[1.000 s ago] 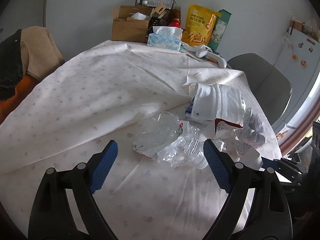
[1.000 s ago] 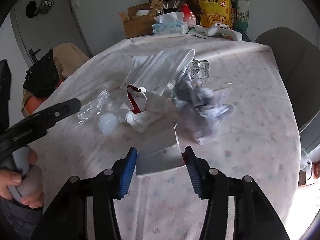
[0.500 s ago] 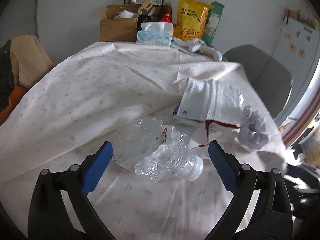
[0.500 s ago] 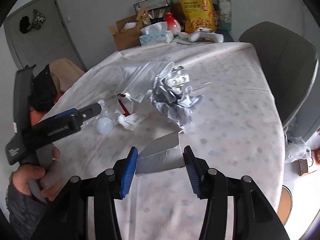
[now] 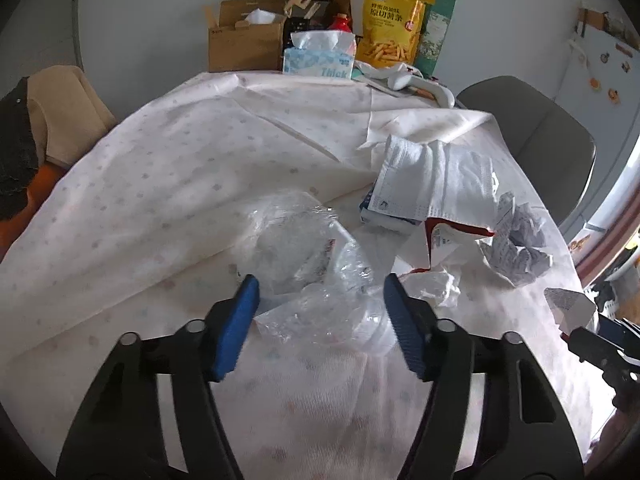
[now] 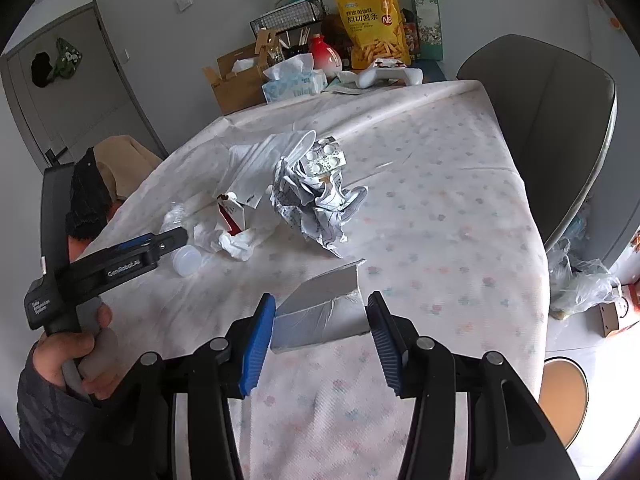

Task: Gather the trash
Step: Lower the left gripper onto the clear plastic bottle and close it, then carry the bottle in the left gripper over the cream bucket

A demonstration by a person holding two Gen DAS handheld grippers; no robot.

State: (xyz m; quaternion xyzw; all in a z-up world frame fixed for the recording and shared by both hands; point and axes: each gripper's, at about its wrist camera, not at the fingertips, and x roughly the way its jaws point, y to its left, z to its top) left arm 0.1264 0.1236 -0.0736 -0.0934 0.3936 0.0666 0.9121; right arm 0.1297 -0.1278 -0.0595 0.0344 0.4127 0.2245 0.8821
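Left wrist cam: left gripper (image 5: pixel 320 316) part open, blue pads either side of crushed clear bottle (image 5: pixel 340 300) on tablecloth (image 5: pixel 160 184), grip unclear. Crumpled paper (image 5: pixel 520 244) at 2 o'clock.

Right wrist cam: right gripper (image 6: pixel 320 334) clamps torn silver wrapper (image 6: pixel 324 312). Crumpled paper (image 6: pixel 316 204) at 12, bottle cap end (image 6: pixel 186 260) at 10.

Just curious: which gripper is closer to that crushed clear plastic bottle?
Left. The left gripper has the bottle between its open fingers; the right gripper is off to its right, holding torn paper.
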